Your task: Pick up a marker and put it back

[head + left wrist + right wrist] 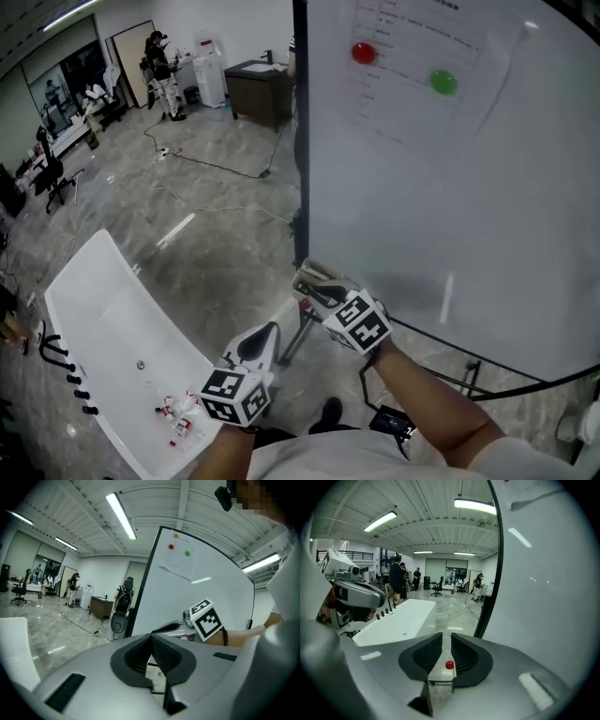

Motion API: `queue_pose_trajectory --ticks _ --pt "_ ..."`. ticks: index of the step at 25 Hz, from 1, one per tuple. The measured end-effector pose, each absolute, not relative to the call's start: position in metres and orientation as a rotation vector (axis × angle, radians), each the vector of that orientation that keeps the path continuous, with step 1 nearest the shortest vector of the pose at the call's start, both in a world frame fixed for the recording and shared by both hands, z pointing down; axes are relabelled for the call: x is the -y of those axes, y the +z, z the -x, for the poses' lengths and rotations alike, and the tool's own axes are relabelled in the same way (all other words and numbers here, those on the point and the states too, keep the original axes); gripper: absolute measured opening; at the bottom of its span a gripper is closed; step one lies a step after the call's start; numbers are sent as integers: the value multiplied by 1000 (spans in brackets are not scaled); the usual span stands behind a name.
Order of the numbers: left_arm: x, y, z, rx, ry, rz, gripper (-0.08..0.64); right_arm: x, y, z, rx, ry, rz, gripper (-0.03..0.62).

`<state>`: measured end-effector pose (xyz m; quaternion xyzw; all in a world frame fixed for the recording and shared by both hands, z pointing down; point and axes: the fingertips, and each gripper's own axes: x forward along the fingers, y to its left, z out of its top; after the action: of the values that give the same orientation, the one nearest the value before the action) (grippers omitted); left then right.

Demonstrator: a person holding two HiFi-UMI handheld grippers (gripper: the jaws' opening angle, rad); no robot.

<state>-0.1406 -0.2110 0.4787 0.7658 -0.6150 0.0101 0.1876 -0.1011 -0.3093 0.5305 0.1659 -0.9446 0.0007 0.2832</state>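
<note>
Several red-capped markers (175,419) lie at the near end of a long white table (103,309) at lower left. My left gripper (272,328) hovers right of that table, tips together, with nothing in it; its own view shows the pads meeting (151,635). My right gripper (305,277) is just beyond it, by the lower left corner of the whiteboard (450,187). Its jaws (446,637) stand a narrow gap apart. A small red round thing (449,664) shows in that gap by the right pad; I cannot tell what it is or whether it is touched.
A red magnet (364,52) and a green magnet (442,82) hold a sheet on the board. The board's black stand legs (469,375) run under my right arm. Cables (216,169) cross the marble floor. A brown desk (258,89) and people stand far back.
</note>
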Motion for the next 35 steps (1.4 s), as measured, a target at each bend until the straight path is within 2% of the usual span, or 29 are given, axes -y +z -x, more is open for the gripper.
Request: queue_pose_trajectory --ticks 4,10,21,28,35 --pt "226 496 158 1748 24 -2101 2 351 573 119 2383 -22 -417 84" --pt "246 516 181 1697 10 -2095 2 390 624 145 2176 -141 -438 89" --pt "272 534 219 1580 27 -2142 2 417 659 169 2045 -139 -476 86" --pt "285 530 219 1522 44 -2191 2 419 646 163 2072 -210 -516 69" --pt "293 508 195 1474 69 -2287 2 414 571 137 2284 -209 -742 69"
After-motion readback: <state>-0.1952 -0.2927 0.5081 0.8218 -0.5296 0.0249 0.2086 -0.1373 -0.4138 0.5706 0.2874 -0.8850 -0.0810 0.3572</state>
